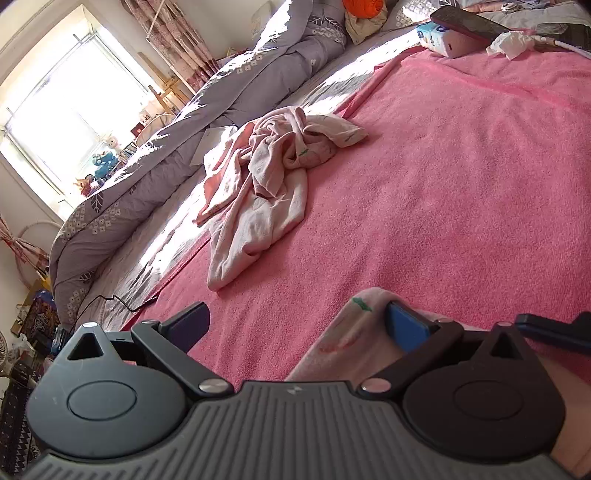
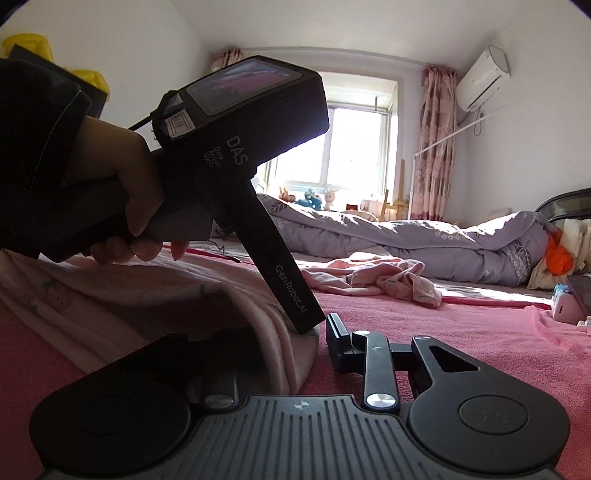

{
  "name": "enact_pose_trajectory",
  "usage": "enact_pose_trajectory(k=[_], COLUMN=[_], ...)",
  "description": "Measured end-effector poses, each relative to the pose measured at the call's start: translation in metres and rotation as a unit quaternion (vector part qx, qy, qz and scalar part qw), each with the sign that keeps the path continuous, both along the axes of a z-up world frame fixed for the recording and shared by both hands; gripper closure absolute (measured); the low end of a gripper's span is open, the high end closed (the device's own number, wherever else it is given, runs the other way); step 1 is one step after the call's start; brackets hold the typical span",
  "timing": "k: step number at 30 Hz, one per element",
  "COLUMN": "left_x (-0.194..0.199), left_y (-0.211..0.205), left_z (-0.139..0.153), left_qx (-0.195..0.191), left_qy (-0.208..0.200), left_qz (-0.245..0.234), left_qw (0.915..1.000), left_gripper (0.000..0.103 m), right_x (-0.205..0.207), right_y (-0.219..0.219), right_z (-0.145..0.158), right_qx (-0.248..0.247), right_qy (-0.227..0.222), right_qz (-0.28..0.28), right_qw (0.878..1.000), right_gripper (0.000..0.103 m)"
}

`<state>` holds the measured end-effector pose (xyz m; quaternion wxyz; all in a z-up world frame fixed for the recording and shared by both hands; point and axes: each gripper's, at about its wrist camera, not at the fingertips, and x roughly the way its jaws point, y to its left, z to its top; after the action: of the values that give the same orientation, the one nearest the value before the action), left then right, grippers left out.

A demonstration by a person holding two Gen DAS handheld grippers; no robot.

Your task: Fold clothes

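Note:
A folded pale pink garment with a strawberry print [image 2: 122, 291] lies on the pink blanket [image 1: 461, 177]. Its corner [image 1: 351, 332] rests against the blue-padded right finger of my left gripper [image 1: 299, 317], whose fingers stand wide open. In the right wrist view a hand holds that left gripper, one finger [image 2: 295, 295] pressing down on the garment's folded edge. My right gripper [image 2: 258, 332] is open; its right finger [image 2: 338, 339] lies on the blanket and the left one is hidden behind the folded layers. A crumpled pile of pink clothes [image 1: 266, 177] lies farther back.
A rolled purple quilt [image 1: 155, 162] runs along the far side of the bed under the window. A phone [image 1: 469, 22], a tissue pack [image 1: 443, 38] and a crumpled tissue [image 1: 511, 42] sit by the blanket's far corner. A black cable [image 1: 118, 301] trails at the bed edge.

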<state>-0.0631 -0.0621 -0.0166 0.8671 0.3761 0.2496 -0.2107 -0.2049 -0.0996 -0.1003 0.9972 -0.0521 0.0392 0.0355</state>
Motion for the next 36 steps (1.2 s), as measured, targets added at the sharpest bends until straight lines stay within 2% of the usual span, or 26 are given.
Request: enact_pose_trajectory(k=[2, 6, 15, 20, 24, 31, 36], left_x=[0.005, 0.014, 0.019, 0.026, 0.028, 0.026, 0.021], left_y=[-0.001, -0.003, -0.002, -0.005, -0.002, -0.005, -0.004], left_z=[-0.001, -0.003, -0.007, -0.015, -0.015, -0.018, -0.004], left_qx=[-0.007, -0.022, -0.039, -0.036, -0.047, -0.043, -0.037], left_qy=[0.002, 0.013, 0.015, 0.004, 0.011, -0.003, -0.003], left_qz=[0.008, 0.014, 0.023, 0.047, 0.05, 0.051, 0.045], left_qw=[0.9999, 0.9996, 0.9988, 0.9983, 0.9976, 0.9978, 0.9983], left_gripper=[0.0, 0.0, 0.0, 0.0, 0.0, 0.0, 0.001], right_x=[-0.008, -0.021, -0.037, -0.052, -0.055, -0.058, -0.055], right_y=[-0.008, -0.025, -0.021, -0.014, -0.012, -0.004, 0.001], right_z=[-0.001, -0.002, -0.005, -0.007, -0.01, -0.016, -0.018], right_qx=[-0.001, -0.017, -0.044, -0.054, -0.064, -0.096, -0.127], right_qy=[-0.008, -0.011, -0.003, -0.006, -0.014, -0.041, -0.068], right_qz=[-0.002, 0.008, 0.007, 0.003, 0.0, -0.012, -0.013], right_qw=[1.0, 1.0, 0.999, 0.999, 0.998, 0.994, 0.989], right_gripper=[0.078, 0.078, 0.078, 0.077, 0.077, 0.074, 0.073])
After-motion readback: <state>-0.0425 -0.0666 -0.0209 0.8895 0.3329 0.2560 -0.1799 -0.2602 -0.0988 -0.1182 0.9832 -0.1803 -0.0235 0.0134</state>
